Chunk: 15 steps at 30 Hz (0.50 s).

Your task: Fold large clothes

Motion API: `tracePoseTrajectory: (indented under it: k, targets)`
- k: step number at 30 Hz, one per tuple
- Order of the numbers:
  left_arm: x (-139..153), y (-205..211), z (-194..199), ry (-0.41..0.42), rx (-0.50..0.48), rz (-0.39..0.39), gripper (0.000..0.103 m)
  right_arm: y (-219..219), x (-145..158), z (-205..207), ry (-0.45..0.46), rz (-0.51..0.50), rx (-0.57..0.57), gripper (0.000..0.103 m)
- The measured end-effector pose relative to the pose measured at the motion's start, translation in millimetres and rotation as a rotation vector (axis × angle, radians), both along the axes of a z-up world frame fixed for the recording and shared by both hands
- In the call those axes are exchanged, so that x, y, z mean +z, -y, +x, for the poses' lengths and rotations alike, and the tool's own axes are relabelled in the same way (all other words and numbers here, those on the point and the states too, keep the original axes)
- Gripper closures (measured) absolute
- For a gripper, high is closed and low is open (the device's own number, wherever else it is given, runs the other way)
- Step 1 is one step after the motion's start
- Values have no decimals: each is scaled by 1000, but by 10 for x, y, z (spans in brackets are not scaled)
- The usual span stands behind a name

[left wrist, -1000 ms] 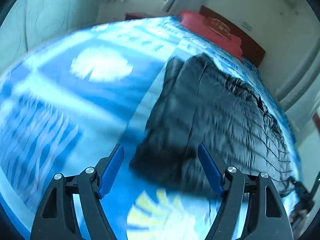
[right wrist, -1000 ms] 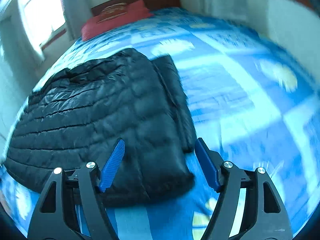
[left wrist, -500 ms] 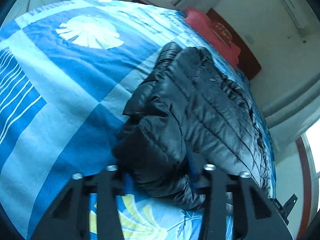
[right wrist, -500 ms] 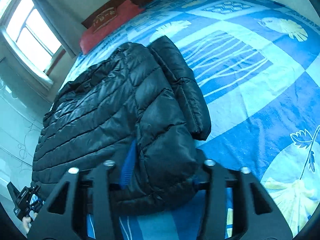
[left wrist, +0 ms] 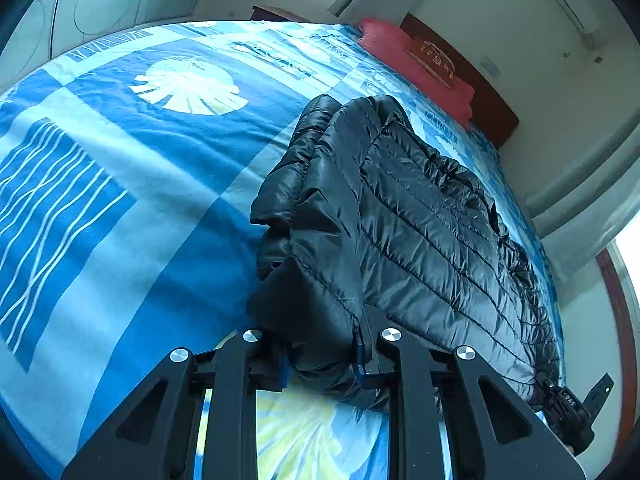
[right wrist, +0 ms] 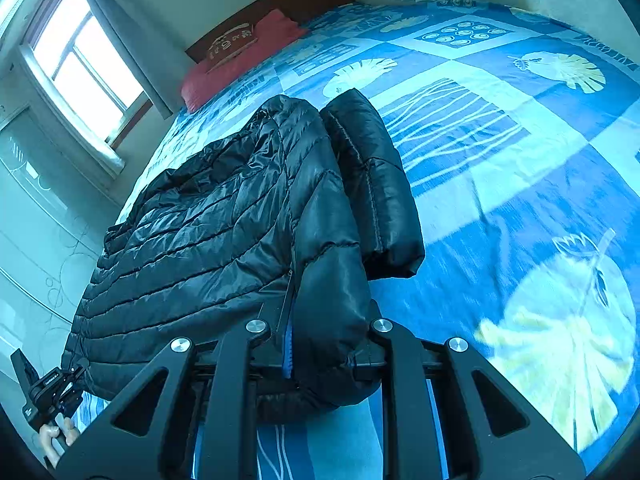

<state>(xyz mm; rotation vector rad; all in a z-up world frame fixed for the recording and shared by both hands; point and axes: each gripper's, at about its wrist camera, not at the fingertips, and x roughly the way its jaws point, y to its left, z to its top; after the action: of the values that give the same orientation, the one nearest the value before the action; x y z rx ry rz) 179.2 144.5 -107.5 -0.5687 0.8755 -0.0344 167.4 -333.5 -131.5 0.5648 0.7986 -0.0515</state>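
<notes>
A black quilted puffer jacket [left wrist: 420,220] lies on a bed with a blue patterned cover [left wrist: 120,180]. My left gripper [left wrist: 320,360] is shut on the jacket's near corner and lifts it off the cover. In the right wrist view the same jacket [right wrist: 208,232] lies to the left, one sleeve [right wrist: 376,184] folded along its right side. My right gripper [right wrist: 320,356] is shut on the jacket's other near corner. Each view shows the other gripper at the jacket's far corner: the right one in the left wrist view [left wrist: 572,412], the left one in the right wrist view [right wrist: 48,392].
A red pillow [left wrist: 416,60] lies against the dark wooden headboard [left wrist: 480,92] at the far end; it also shows in the right wrist view [right wrist: 240,56]. A window [right wrist: 84,68] is on the left wall. The bed cover [right wrist: 520,160] stretches wide on the right.
Both grippers moved in on the jacket's near edge, closed on its corners, and have raised them off the bed cover.
</notes>
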Motion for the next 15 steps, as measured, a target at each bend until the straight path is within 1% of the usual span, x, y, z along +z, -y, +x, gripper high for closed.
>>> tracePoseTrajectory:
  k: [7,15]
  targets:
    - [33,-19,-258,-10,-4,18,80,1,-20,-302,-4,5,4,85]
    - [47,-59,-507,-12,-4,18,80,-9,-23,-572,-8,3,11,85]
